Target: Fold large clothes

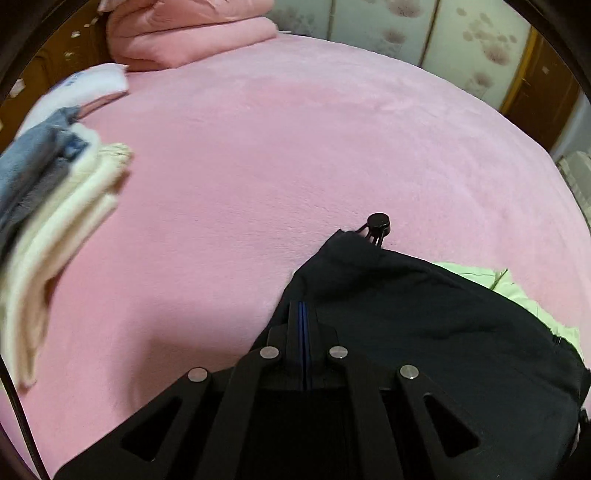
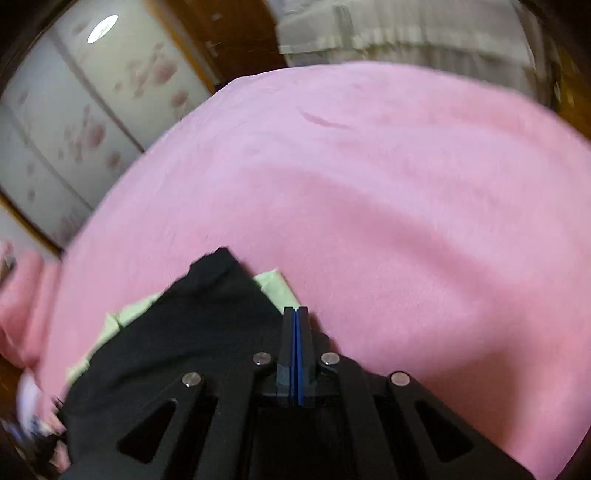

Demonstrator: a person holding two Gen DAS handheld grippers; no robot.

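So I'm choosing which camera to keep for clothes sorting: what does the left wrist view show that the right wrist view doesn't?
Only the left wrist view shows the stack of folded cream and denim clothes, the folded pink blanket at the far end, and a black cord stopper on the dark garment. Only the right wrist view shows the pale curtain. Both show the pink bed cover, the dark garment over a light green cloth, and shut grippers.

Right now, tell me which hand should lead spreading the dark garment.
Probably left: its fingers look shut on the dark garment, beside open pink bed. The right fingers sit at its edge.
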